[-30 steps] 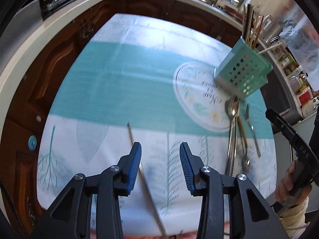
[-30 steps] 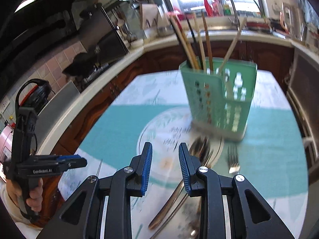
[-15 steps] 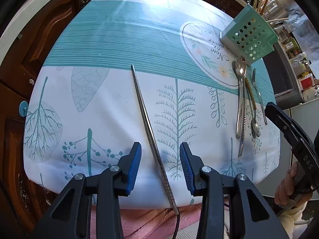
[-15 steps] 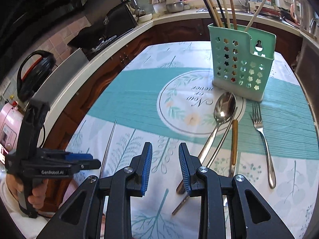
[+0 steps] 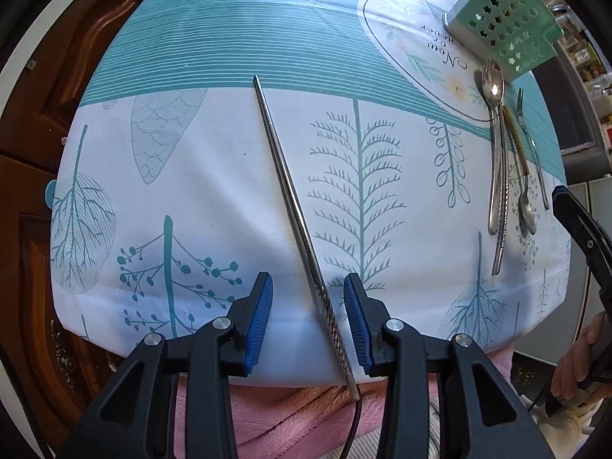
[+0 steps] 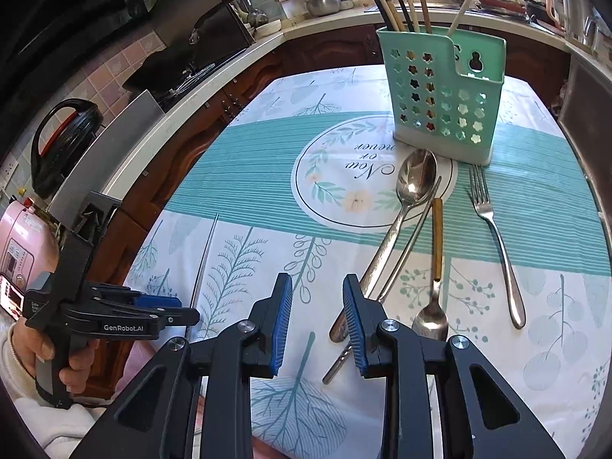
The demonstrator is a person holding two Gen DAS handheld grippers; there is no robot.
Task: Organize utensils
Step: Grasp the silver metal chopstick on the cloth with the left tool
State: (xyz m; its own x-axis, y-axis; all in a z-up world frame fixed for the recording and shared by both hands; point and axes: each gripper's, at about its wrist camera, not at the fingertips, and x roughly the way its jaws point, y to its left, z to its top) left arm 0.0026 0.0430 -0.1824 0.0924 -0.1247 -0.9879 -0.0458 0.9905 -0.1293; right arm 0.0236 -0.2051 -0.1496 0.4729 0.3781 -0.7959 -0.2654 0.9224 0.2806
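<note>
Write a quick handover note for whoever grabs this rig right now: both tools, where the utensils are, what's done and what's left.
Left tool: open, empty, its fingers on either side of the grip end of the lone metal chopstick, not closed on it.
Right tool: open, empty, above the near ends of the utensil cluster.
On the cloth: big spoon, a second metal chopstick, small wood-handled spoon, fork.
Green caddy stands upright behind them, already holding several chopsticks.
Left to do: grasp the lone chopstick and put it in the caddy, then the other four pieces.
</note>
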